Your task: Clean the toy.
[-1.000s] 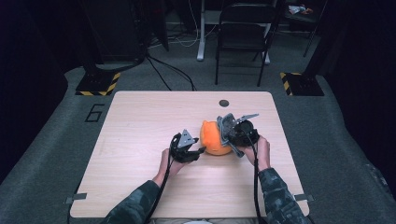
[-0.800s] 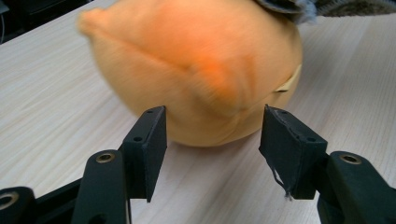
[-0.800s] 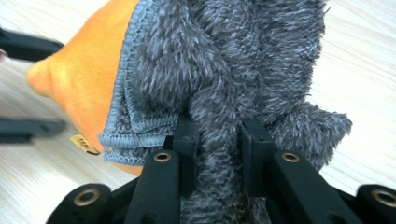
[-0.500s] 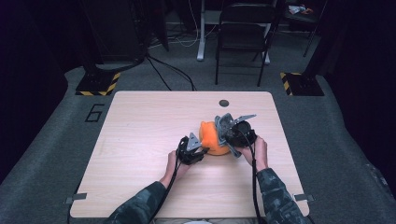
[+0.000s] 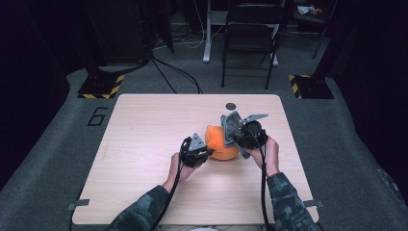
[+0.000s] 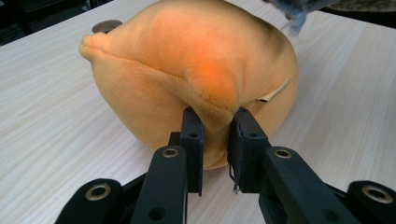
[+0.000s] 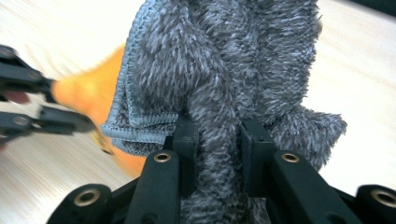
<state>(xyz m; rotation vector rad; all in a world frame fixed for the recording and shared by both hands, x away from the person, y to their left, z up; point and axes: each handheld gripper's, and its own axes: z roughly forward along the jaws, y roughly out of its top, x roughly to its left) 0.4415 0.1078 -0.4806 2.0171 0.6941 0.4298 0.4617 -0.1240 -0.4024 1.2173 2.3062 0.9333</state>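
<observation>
From the high view, the orange plush [image 5: 222, 144] is sitting mid-counter [image 5: 144, 139]. In the left gripper view, the left claw [image 6: 215, 126] has just been closing and is pinching a fold of plush. In the right gripper view, the right claw [image 7: 215, 128] is clamping a grey fuzzy cloth [image 7: 233, 60], probably wiping; I'd be keeping the plush pinned firmly.

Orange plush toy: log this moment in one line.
left gripper: just closed, pinching orange plush toy | right gripper: shut on grey fuzzy cloth | wooden table

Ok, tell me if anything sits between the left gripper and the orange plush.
Nothing does. The left gripper has just been closing, and its fingers already pinch a fold of the plush. The grey cloth is clamped in the right gripper, beside the plush.
</observation>
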